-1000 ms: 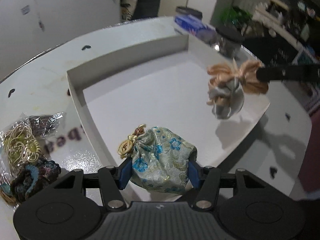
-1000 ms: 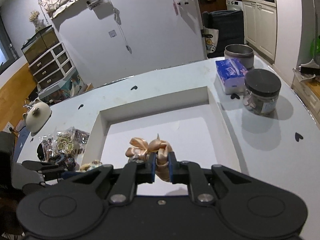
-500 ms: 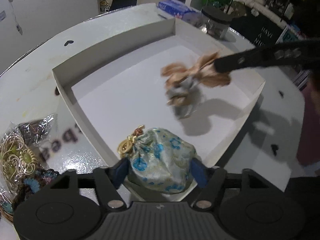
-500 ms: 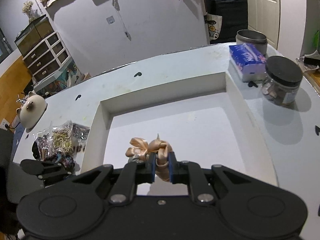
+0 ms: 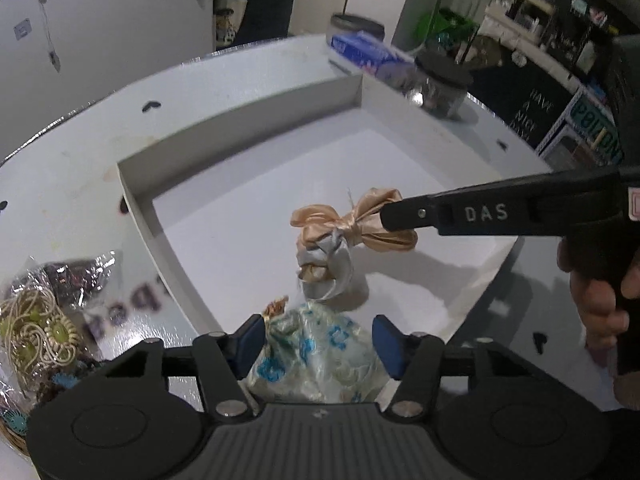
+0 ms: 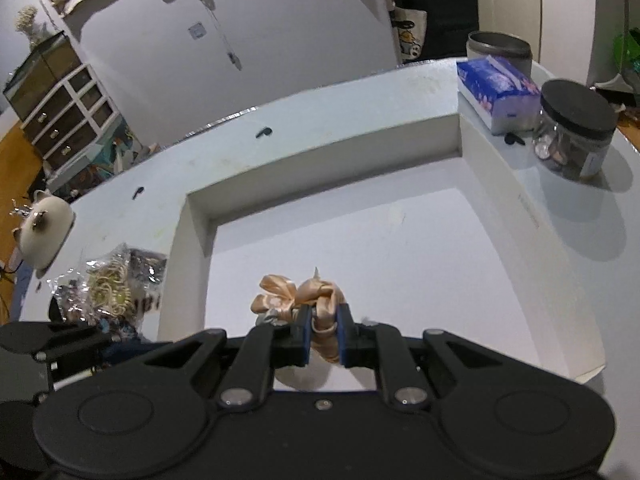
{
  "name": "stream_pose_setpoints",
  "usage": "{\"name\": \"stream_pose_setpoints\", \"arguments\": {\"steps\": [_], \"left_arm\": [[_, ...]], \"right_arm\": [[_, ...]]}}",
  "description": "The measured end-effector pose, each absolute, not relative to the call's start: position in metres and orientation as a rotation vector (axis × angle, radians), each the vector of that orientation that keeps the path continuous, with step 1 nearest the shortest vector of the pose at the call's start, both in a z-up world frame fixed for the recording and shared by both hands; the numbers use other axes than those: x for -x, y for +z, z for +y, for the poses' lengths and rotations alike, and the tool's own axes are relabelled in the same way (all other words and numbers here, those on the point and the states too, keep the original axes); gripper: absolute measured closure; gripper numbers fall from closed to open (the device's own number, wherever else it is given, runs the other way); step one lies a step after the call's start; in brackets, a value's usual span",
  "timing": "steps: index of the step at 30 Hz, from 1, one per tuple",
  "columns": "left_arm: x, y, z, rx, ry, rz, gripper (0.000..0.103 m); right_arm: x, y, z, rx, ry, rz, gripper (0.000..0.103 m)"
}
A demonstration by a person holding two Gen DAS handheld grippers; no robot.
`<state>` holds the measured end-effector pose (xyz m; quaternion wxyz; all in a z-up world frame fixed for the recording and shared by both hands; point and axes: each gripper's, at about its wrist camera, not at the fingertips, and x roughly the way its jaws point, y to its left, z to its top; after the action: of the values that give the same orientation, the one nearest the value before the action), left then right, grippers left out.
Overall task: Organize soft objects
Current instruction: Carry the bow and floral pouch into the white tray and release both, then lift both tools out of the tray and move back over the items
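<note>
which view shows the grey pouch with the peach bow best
The left wrist view: the grey pouch hangs in full side view over the white tray, its peach bow pinched by the right gripper. The right wrist view shows mostly the bow between the fingers; the pouch body is largely hidden.

Beyond the box on the white table [image 6: 360, 92] stand a blue tissue pack [image 6: 496, 88], a dark-lidded glass jar [image 6: 572, 128] and a grey tin [image 6: 500, 46], with white drawers [image 6: 68, 116] against the far wall
</note>
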<state>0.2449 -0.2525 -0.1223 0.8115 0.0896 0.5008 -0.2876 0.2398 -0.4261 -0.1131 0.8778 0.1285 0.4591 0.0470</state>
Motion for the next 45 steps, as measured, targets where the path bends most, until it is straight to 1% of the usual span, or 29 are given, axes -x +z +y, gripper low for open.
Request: {"name": "stream_pose_setpoints", "arguments": {"steps": [4, 6, 7, 9, 11, 12, 15, 17, 18, 20, 21, 24, 27, 34, 38, 45], "left_arm": [[-0.244, -0.13, -0.254, -0.224, -0.625, 1.096, 0.046], [-0.244, -0.133, -0.253, -0.233, -0.629, 1.098, 0.046], [-0.245, -0.133, -0.253, -0.231, -0.631, 1.098, 0.046], [-0.245, -0.134, -0.251, -0.227, -0.635, 1.097, 0.047], [-0.246, -0.135, -0.25, -0.225, -0.636, 1.096, 0.047], [-0.245, -0.136, -0.249, -0.223, -0.637, 1.096, 0.048], [-0.244, -0.136, -0.246, -0.217, -0.635, 1.097, 0.049], [-0.244, -0.137, -0.245, -0.219, -0.633, 1.099, 0.049], [-0.244, -0.137, -0.244, -0.219, -0.63, 1.101, 0.05], [-0.244, -0.137, -0.243, -0.218, -0.623, 1.107, 0.05], [-0.244, -0.138, -0.242, -0.217, -0.622, 1.109, 0.05], [-0.243, -0.139, -0.241, -0.207, -0.614, 1.117, 0.05], [-0.245, -0.139, -0.24, -0.193, -0.603, 1.115, 0.05], [-0.245, -0.138, -0.238, -0.162, -0.588, 1.102, 0.05], [-0.242, -0.132, -0.234, -0.149, -0.576, 1.084, 0.05], [-0.231, -0.107, -0.225, -0.099, -0.537, 1.009, 0.049]], "right_arm": [[-0.233, -0.124, -0.421, -0.26, 0.102, 1.018, 0.089], [-0.224, -0.124, -0.418, -0.213, 0.113, 1.047, 0.086], [-0.219, -0.124, -0.416, -0.186, 0.129, 1.069, 0.081], [-0.211, -0.124, -0.413, -0.147, 0.17, 1.124, 0.075], [-0.203, -0.119, -0.412, -0.108, 0.189, 1.15, 0.065], [-0.201, -0.115, -0.413, -0.1, 0.191, 1.145, 0.064], [-0.204, -0.101, -0.423, -0.129, 0.184, 1.094, 0.064], [-0.218, -0.099, -0.429, -0.15, 0.156, 1.061, 0.066], [-0.226, -0.102, -0.432, -0.162, 0.131, 1.051, 0.068], [-0.245, -0.111, -0.439, -0.205, 0.074, 1.046, 0.077], [-0.253, -0.116, -0.442, -0.228, 0.048, 1.053, 0.079], [-0.271, -0.136, -0.446, -0.262, 0.023, 1.082, 0.079], [-0.272, -0.155, -0.439, -0.234, 0.034, 1.175, 0.081], [-0.236, -0.151, -0.418, -0.139, 0.17, 1.218, 0.079], [-0.225, -0.145, -0.415, -0.107, 0.177, 1.206, 0.079], [-0.217, -0.111, -0.432, -0.136, 0.17, 1.086, 0.078]]}}
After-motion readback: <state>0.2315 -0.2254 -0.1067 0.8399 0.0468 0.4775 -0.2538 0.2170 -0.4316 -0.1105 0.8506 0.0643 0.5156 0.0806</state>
